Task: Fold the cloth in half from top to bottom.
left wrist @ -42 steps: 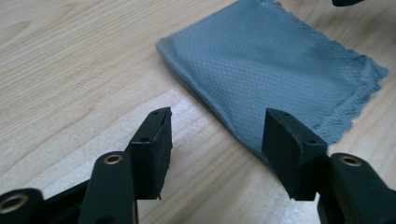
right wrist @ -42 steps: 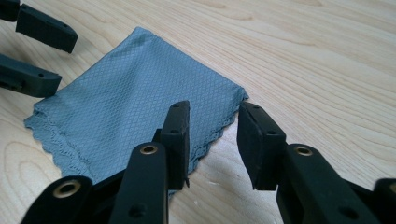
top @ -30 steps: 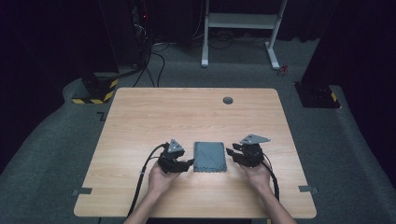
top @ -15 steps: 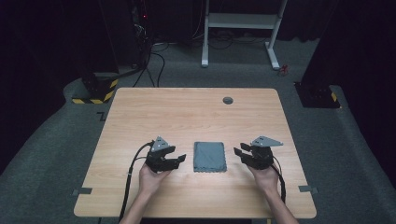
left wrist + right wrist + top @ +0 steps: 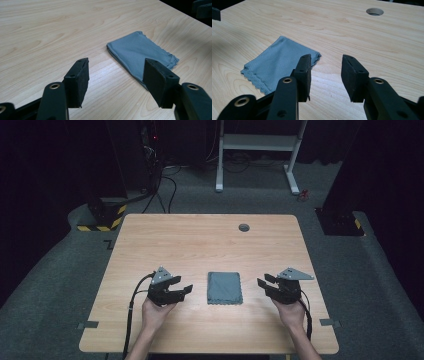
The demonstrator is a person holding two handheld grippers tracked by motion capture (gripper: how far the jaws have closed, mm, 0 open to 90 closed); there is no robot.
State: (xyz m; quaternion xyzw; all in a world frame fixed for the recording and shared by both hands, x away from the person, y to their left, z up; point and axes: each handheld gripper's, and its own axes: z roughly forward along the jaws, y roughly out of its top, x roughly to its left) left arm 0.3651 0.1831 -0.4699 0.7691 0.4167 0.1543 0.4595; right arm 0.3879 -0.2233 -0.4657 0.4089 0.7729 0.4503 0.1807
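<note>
The left gripper (image 5: 183,290) has its jaws spread with nothing between them; they have just been opening a little further, and in the left gripper view (image 5: 113,83) bare wood shows in the gap. The folded grey cloth (image 5: 142,53) lies flat just ahead of them and toward the right jaw, whose pad covers its near edge; that view brings out a thick folded edge on one side and a scalloped hem on another. The right gripper (image 5: 264,284) also holds its jaws apart and empty. In the right gripper view (image 5: 325,77) the cloth (image 5: 279,63) lies ahead and to the left of the jaws, partly behind the left pad, and the round hole (image 5: 374,11) sits far ahead. The high view shows the cloth (image 5: 224,287) between the two grippers on the worktop (image 5: 200,240), touching neither
</note>
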